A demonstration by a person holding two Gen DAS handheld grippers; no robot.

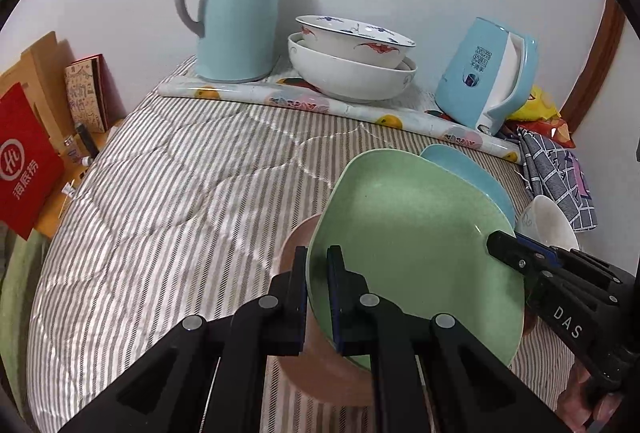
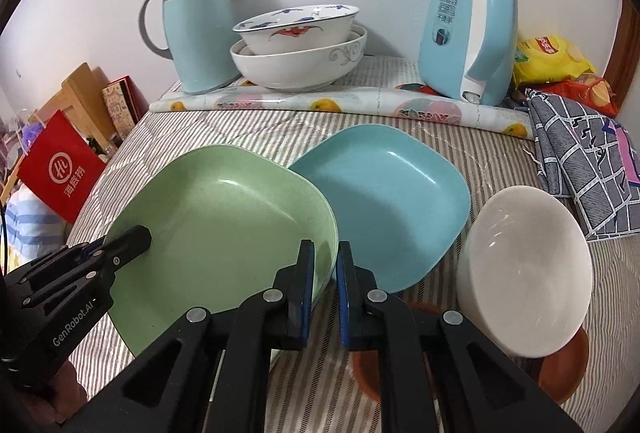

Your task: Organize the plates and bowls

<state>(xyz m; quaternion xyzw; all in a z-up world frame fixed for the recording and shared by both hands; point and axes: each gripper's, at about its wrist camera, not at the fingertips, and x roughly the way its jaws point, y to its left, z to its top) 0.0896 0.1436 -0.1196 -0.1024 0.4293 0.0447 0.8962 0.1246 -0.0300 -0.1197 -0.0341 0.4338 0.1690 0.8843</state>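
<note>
**Plates and bowls on the striped bed, green plate held from both sides**

Plates sit toward the near edge of the striped bed cover [image 2: 224, 129]. At the far left edge, off the bed, a red bag [image 2: 60, 169] carries a white round logo over three Chinese characters. The left gripper [image 2: 138, 235], marked "GenRobot.AI" in the right wrist view, has its fingers clamped on the left rim of the green plate [image 2: 224, 233]. The right gripper [image 2: 324, 261], whose side reads "DAS" in the left wrist view, grips the same plate's right rim, its fingers closed on it. Under the green plate lies a brown plate [image 1: 296, 253], and just beside it on the right the blue plate [image 2: 384, 201], with the green rim overlapping it. Right again, a white bowl [image 2: 524, 273] stands tilted on an orange-brown dish [image 2: 568, 369]. Along the far edge, on a fruit-print mat [image 2: 360, 105], stand a blue thermos jug [image 2: 196, 33], two nested bowls [image 2: 298, 49] and a blue kettle [image 2: 468, 33] with Chinese lettering I cannot read. A yellow snack bag [image 2: 548, 57] lies in the far right corner.
</note>
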